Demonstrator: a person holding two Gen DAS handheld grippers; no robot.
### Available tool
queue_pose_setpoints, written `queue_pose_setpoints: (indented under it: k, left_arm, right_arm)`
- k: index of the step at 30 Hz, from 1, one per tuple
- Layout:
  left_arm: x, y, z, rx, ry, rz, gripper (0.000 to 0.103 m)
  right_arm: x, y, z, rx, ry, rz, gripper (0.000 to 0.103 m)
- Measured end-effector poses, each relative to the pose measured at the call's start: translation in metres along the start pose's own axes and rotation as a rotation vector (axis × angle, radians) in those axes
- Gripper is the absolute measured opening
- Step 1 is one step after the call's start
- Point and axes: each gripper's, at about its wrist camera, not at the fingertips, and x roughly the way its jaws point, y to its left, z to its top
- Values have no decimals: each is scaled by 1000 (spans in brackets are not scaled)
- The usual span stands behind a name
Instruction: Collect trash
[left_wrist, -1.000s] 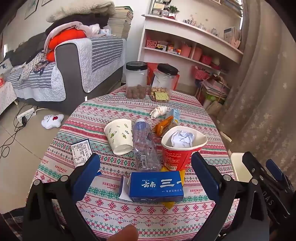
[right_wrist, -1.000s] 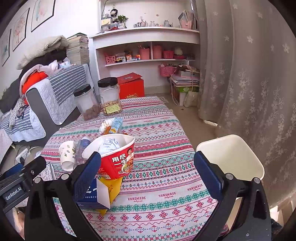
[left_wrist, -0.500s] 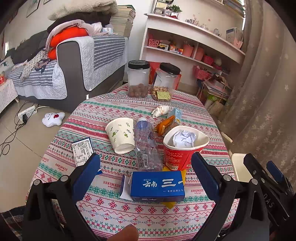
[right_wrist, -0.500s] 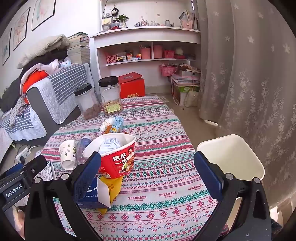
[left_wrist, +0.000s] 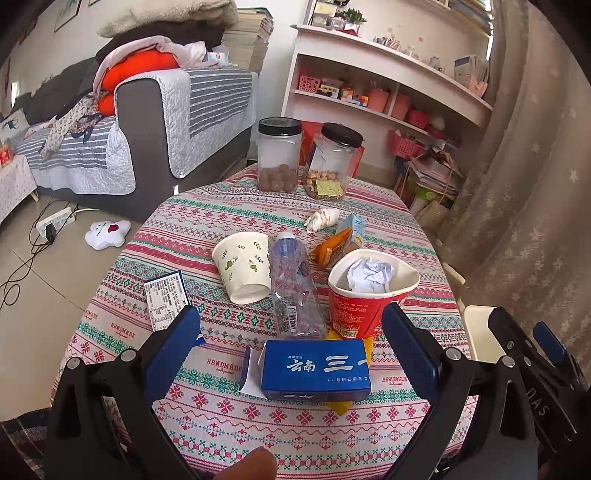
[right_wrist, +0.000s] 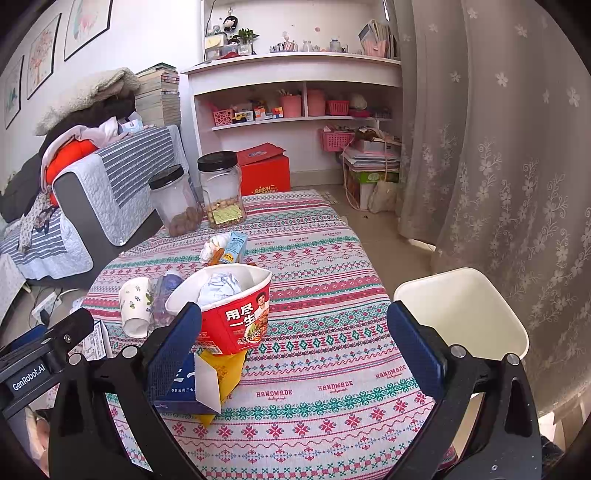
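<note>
Trash lies on the patterned tablecloth: a blue carton nearest, a red noodle cup with crumpled paper inside, a crushed clear bottle, a tipped paper cup, an orange wrapper, a small blue pack, a tissue wad and a ticket. My left gripper is open, empty, just short of the blue carton. My right gripper is open, empty; the noodle cup stands beyond its left finger. A white bin stands right of the table.
Two black-lidded jars stand at the table's far edge. A grey sofa is at the left, white shelves behind, a curtain at the right. My right gripper's body shows in the left wrist view.
Both grippers have shifted only slightly; the table looks a little closer and lower in the left wrist view. Nothing was taken hold of or moved.
</note>
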Motion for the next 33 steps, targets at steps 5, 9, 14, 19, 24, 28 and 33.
queue_pose_setpoints:
  k: [5, 9, 14, 19, 24, 28, 33]
  left_arm:
    - [1, 2, -1, -7, 4, 2, 96]
    - [2, 1, 0, -9, 9, 4, 96]
    - [2, 1, -1, -10, 11, 5, 96]
    - [3, 2, -1, -14, 14, 7, 96]
    - [4, 3, -2, -14, 17, 8, 96]
    - [4, 4, -2, -16, 18, 9, 96]
    - [4, 4, -2, -16, 19, 9, 96]
  right_arm:
    - [0, 0, 0, 0, 2, 1, 96]
    - [1, 1, -1, -1, 4, 1, 96]
    - [1, 0, 0, 0, 4, 1, 96]
    - [3, -1, -4, 1, 6, 2, 96]
    - [3, 2, -3, 0, 9, 3, 96]
    - [4, 2, -3, 0, 10, 2, 96]
    - [4, 2, -4, 0, 10, 2, 96]
